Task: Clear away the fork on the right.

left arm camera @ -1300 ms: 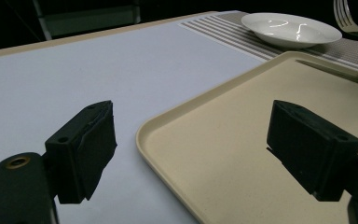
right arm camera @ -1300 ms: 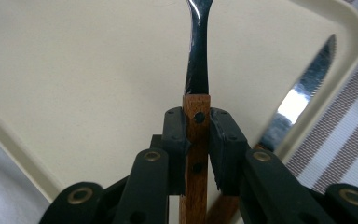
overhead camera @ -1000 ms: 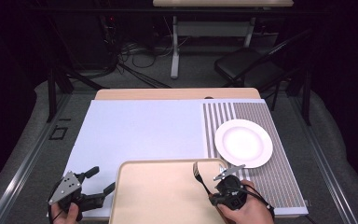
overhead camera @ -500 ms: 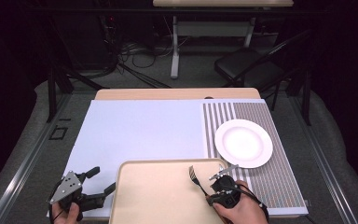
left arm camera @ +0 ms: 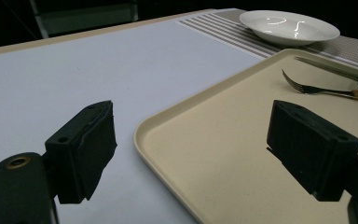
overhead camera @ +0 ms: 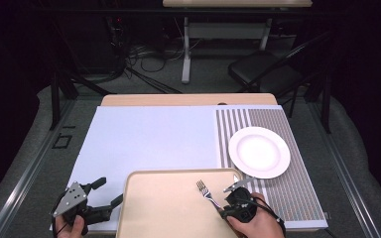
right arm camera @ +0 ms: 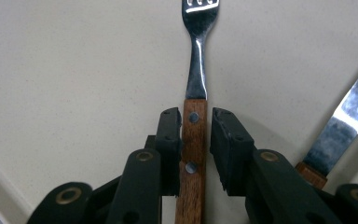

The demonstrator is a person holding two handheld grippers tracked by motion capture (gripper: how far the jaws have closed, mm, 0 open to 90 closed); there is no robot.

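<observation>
The right gripper (overhead camera: 228, 201) pinches the wooden handle of a fork (right arm camera: 196, 70), its jaws pressed against both sides of the handle. The fork lies over the right part of a beige tray (overhead camera: 163, 208), tines pointing away from the person. A knife (right arm camera: 345, 121) lies just beside it near the tray's right edge. The left gripper (overhead camera: 106, 196) hovers at the tray's left edge, jaws spread wide with nothing between them. A white plate (overhead camera: 259, 151) sits on the striped mat (overhead camera: 297, 198) beyond the tray.

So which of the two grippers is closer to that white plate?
The right gripper: it sits just below the plate, fingers around the fork. The left gripper is far across the tray.
</observation>
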